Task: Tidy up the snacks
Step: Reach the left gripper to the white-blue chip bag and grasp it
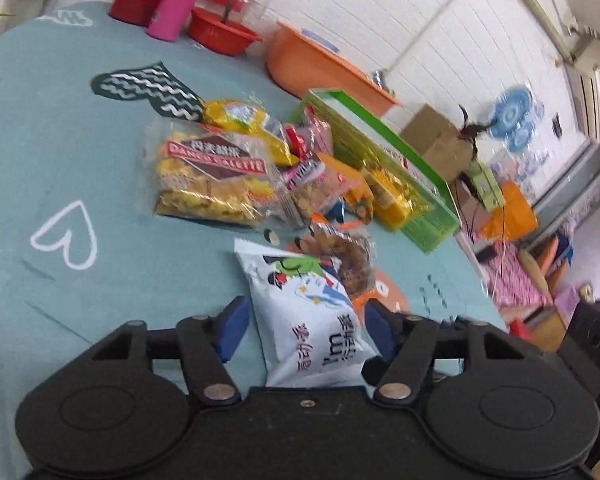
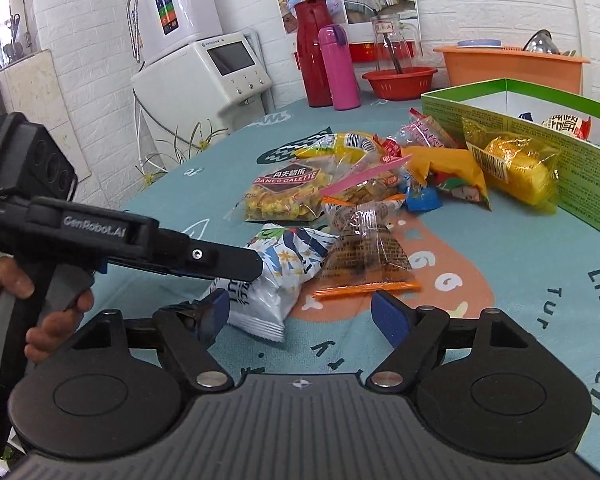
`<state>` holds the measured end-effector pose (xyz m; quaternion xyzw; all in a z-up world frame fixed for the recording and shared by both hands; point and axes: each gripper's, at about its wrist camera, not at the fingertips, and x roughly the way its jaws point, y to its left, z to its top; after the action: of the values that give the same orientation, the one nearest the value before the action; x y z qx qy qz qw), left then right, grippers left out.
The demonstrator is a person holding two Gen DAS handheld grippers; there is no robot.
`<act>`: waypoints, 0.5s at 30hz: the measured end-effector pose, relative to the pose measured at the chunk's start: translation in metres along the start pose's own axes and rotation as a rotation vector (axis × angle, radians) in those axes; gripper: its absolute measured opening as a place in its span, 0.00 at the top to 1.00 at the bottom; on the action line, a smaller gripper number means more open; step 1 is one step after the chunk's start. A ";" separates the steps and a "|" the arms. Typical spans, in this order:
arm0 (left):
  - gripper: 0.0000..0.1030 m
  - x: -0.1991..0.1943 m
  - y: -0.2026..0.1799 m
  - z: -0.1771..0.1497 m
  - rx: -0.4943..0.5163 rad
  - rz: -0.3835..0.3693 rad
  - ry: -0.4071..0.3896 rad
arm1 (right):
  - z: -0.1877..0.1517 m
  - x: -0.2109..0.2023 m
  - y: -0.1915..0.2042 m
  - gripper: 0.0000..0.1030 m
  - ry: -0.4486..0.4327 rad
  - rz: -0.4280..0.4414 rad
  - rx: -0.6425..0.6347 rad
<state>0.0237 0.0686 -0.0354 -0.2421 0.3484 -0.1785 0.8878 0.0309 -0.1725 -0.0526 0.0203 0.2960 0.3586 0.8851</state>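
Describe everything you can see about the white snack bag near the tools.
The white snack bag is a puffy, glossy plastic packet with colourful cartoon prints, dark lettering and a crimped end seam. It lies flat on the teal tablecloth, between the fingers of the left tool, beside a clear packet of brown snacks.

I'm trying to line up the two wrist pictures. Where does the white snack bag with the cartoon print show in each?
Left wrist view: the white snack bag is at bottom centre, between the left gripper fingers.
Right wrist view: the same bag is lower left of centre, the left gripper's black finger lying across it.
Shared landmark: the green box beyond the snack pile.
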 end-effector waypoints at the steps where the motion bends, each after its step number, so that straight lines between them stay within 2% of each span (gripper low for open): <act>1: 0.11 -0.001 0.003 0.000 -0.022 -0.011 -0.010 | 0.000 0.002 0.000 0.00 0.005 0.001 0.002; 6: 0.12 0.002 0.010 -0.005 -0.064 -0.020 0.018 | -0.001 0.013 -0.001 0.00 0.032 0.038 0.036; 8: 0.13 0.002 0.013 -0.004 -0.092 -0.037 0.018 | 0.000 0.015 -0.001 0.05 0.035 0.050 0.055; 15: 0.16 0.006 0.011 -0.004 -0.100 -0.057 0.031 | 0.002 0.019 0.001 0.12 0.028 0.093 0.060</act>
<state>0.0270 0.0735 -0.0471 -0.2933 0.3634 -0.1896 0.8637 0.0419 -0.1589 -0.0604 0.0553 0.3179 0.3904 0.8623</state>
